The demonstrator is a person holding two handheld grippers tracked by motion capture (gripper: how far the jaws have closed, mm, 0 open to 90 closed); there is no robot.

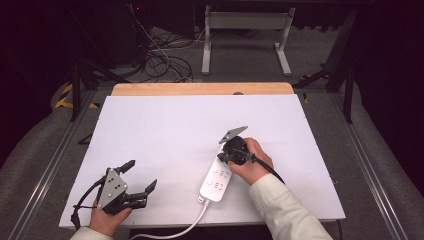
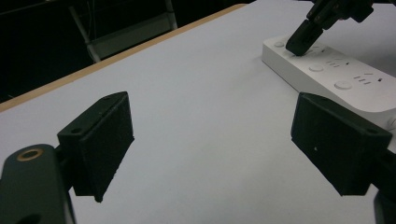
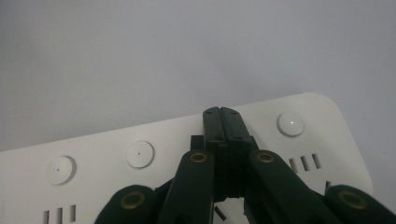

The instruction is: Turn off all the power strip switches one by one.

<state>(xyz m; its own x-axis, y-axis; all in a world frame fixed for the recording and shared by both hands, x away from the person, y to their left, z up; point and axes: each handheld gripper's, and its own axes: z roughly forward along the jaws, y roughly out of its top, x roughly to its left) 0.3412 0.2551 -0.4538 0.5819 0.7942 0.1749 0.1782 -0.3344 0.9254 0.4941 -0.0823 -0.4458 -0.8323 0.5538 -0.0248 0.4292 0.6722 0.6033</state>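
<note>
1. My right claw (image 1: 223,156) is clenched, jaws pressed flat together with nothing between them, tip down on the far end of the power strip (image 1: 215,181).
2. Right gripper view: closed tip sits on the strip's top face between two round buttons (image 3: 290,123).
3. Strip lies near the table's (image 1: 165,130) near edge, right of centre; its white cord (image 1: 185,229) runs off the near edge.
4. My left claw (image 1: 141,176) is released, jaws wide apart, at the near left corner, well apart from the strip.

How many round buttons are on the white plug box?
3 show on the power strip in the right gripper view: two left of the shut right gripper, one right of it. A fourth may hide under its jaws.
</note>
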